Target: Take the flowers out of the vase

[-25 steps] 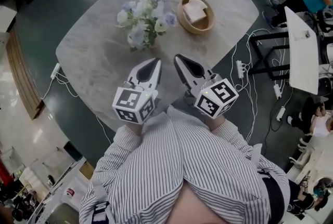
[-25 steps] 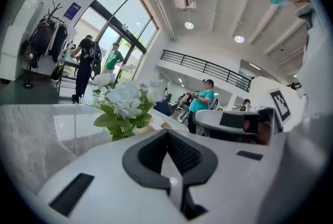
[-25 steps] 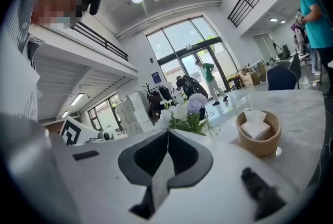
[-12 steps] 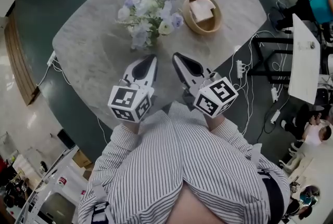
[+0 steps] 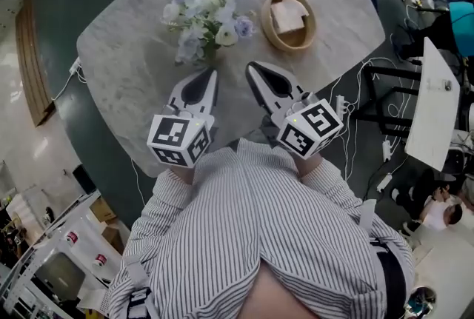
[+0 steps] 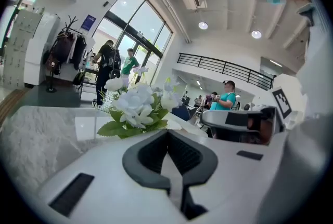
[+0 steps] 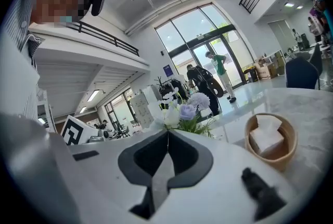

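Right now our left gripper (image 5: 210,72) and right gripper (image 5: 250,66) both have jaws pressed together, holding nothing. The flowers (image 5: 205,16) stand upright on the counter (image 5: 141,69) just ahead, nearly in line with the left one, which sits nearer.

The flowers (image 5: 206,14) are showing white, lilac, pale blue and leafy green against the grey, marble-veined table (image 5: 133,81). The bowl (image 5: 285,44) is showing tan around white napkins (image 5: 289,12). The left gripper (image 5: 213,73) and right gripper (image 5: 250,67) are showing white shells, black pads and black-and-white square markers. The person is wearing a grey-and-white striped shirt (image 5: 252,229).
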`<state>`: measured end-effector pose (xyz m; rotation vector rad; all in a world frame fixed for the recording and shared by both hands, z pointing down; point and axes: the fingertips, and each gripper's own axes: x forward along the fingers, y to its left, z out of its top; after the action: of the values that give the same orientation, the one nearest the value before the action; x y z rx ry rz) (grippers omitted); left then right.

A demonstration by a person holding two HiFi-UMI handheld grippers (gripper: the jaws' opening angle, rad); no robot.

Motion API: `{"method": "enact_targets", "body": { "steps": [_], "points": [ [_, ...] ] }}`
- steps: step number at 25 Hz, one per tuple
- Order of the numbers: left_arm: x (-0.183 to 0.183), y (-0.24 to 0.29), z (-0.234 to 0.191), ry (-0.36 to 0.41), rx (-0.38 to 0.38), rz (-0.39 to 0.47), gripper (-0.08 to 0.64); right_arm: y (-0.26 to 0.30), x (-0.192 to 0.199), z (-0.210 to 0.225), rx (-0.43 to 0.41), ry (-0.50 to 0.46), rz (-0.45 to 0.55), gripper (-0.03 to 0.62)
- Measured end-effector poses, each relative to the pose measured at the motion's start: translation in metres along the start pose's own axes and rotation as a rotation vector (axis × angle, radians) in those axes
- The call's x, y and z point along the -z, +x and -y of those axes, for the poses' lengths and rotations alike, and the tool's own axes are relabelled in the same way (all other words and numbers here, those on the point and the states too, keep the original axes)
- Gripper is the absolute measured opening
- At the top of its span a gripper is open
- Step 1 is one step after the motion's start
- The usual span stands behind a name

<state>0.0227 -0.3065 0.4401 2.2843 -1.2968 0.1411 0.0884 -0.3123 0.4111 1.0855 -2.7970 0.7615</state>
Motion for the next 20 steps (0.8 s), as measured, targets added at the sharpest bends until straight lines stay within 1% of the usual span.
{"method": "enact_targets", "body": {
  "steps": [4,8,16,20],
  "points": [
    [-0.0052,0.0025,0.0025,0.015,-0.040,0.012,0.012,0.0011,-0.0071,0.0000,-0.047,-0.020,-0.002,0.015],
    [-0.0028,0.0033,0.0045,0.022,-0.075,0.008,0.012,-0.0026,-0.0079,0.0019,-0.074,-0.029,-0.007,0.016],
    [-0.0044,0.0030,0.0056,0.009,-0.094,0.038,0.012,-0.0027,-0.0036,0.0005,-0.099,-0.037,-0.022,0.015],
    [-0.0027,0.0063,0.0073,0.009,-0.072,0.029,0.015,-0.0024,-0.0019,0.0018,-0.095,-0.035,-0.025,0.015]
  ]
}}
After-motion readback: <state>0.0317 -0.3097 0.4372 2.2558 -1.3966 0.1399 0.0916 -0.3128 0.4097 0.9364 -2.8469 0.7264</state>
